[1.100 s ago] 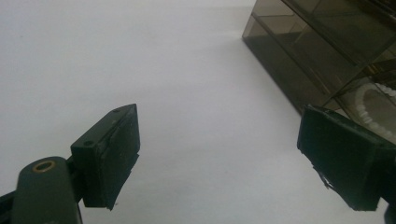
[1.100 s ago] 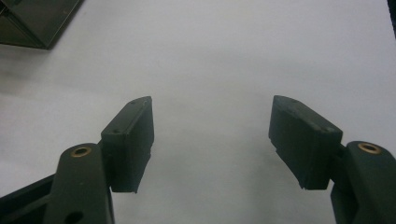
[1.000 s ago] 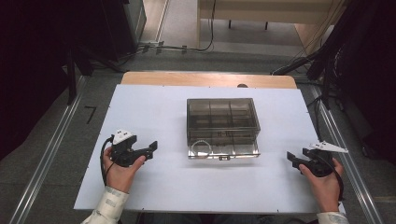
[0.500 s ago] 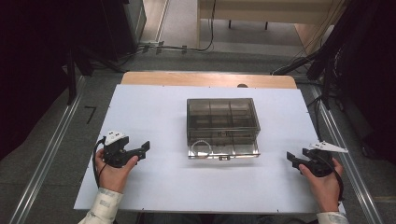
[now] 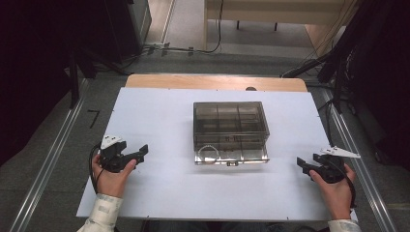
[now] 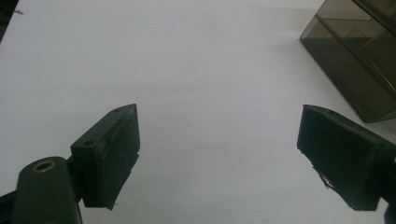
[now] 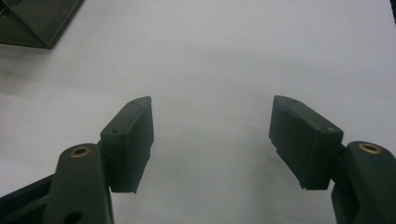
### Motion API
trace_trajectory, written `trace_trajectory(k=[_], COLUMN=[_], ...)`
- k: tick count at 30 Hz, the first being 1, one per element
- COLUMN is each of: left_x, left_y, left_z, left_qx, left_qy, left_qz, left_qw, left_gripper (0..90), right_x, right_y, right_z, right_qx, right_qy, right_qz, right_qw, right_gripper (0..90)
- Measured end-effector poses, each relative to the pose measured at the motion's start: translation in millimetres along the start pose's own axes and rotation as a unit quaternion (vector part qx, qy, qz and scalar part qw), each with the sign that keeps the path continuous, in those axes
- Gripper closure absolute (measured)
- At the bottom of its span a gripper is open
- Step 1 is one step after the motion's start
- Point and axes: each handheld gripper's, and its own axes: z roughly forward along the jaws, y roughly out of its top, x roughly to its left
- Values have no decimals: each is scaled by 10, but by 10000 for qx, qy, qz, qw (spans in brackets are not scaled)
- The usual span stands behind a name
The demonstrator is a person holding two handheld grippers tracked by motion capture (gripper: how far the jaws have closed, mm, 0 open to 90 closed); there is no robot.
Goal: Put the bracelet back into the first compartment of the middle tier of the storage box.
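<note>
High view: your left gripper (image 5: 140,151) and right gripper (image 5: 301,164) are both spread, empty; bring them level toward the smoky transparent plastic compartment box (image 5: 230,131) at frame centre.

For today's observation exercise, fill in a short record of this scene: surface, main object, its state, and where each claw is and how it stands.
surface: white table top
main object: smoky clear compartment box, near the middle of the table
box contents: dividers inside; a pale ring-like item at its near left, too small to identify
left claw: near left of the table, jaws open, holding nothing, apart from the box
right claw: near right edge, jaws open, holding nothing, apart from the box
</note>
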Motion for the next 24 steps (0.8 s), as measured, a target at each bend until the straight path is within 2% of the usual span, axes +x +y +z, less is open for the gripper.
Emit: trace_trajectory(k=[11,17,24], left_x=[5,-46,-76], left_y=[-40,-76,-111], left_z=[-36,-71,-93], left_qx=[35,52,85], left_qy=[-77,-161,-219], left_qz=[16,117,127], left_qw=[10000,9998,9996], left_gripper=[139,139,139], right_x=[-10,-6,-7], right_y=[-2,-1,-2], right_z=[-4,-1,1], right_qx=[-1,3,9], right_qy=[-2,-7,-7], right_qz=[9,15,17], right_qw=[10000,10000,10000], right_gripper=[294,294,293])
